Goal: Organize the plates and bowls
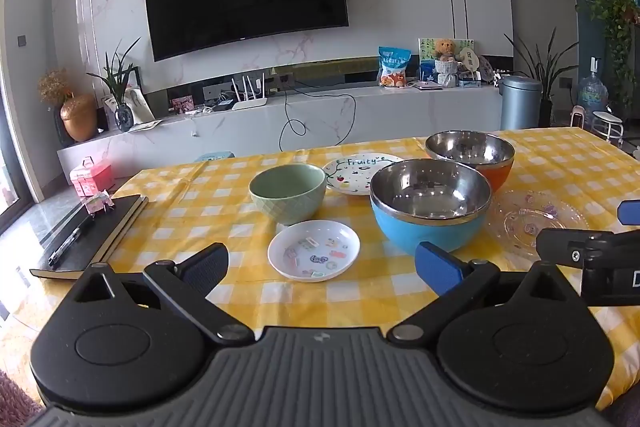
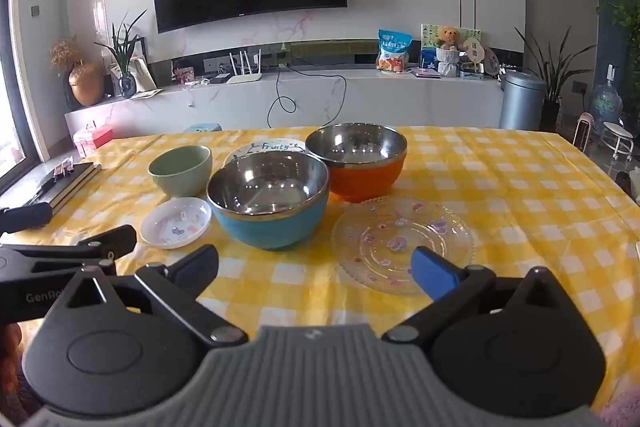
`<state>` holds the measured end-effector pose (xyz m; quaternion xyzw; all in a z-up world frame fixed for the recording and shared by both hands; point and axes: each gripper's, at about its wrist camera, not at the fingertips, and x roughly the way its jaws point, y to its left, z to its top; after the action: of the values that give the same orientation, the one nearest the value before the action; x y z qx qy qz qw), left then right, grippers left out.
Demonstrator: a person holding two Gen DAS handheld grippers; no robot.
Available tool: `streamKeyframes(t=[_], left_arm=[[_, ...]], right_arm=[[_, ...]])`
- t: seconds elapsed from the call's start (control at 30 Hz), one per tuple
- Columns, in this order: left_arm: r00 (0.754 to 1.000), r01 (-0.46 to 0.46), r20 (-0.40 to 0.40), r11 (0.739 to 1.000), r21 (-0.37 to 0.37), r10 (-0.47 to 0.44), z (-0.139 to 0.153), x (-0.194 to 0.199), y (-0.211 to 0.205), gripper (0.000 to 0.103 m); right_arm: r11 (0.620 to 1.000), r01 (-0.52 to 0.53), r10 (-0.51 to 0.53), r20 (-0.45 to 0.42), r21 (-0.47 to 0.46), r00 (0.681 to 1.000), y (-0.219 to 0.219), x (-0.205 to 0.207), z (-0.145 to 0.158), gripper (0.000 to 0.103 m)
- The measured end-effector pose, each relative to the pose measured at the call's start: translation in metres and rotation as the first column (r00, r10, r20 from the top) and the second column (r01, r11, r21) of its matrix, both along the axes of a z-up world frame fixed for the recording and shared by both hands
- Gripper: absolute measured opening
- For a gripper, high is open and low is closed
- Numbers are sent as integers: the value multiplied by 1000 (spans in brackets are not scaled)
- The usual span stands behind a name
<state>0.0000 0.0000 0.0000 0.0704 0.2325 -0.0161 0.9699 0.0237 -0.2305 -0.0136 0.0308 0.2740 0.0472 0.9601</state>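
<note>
On the yellow checked tablecloth stand a green bowl, a blue steel-lined bowl, an orange steel-lined bowl, a white "Fruity" plate, a small white sticker plate and a clear glass plate. My left gripper is open and empty, just short of the small white plate. My right gripper is open and empty, in front of the blue bowl and the glass plate. The orange bowl and green bowl stand behind.
A black notebook with a pen lies at the table's left edge. The right gripper's body shows at the right of the left wrist view. A TV cabinet, a bin and a stool stand beyond the table.
</note>
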Motion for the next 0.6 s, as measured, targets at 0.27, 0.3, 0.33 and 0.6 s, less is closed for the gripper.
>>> streamKeyframes(t=[0.27,0.3,0.33,0.6], left_arm=[[1000,-6,0,1000,-3,6,0,-2,0,103],[1000,-6,1,1000,-4,6,0,-3,0,103],[1000,-7,2,1000,-4,7,0,-3,0,103],[1000,1,-7,1000,-1,-1,0,0,0,103]], right_arm=[[1000,-1,1,-7,-3,1000,0,0,0,101],[1000,-1,1,-6,-3,1000,0,0,0,101],[1000,0,0,-7,-5,1000,0,0,0,101],[1000,-2,2,-8,-6,1000,0,0,0,101]])
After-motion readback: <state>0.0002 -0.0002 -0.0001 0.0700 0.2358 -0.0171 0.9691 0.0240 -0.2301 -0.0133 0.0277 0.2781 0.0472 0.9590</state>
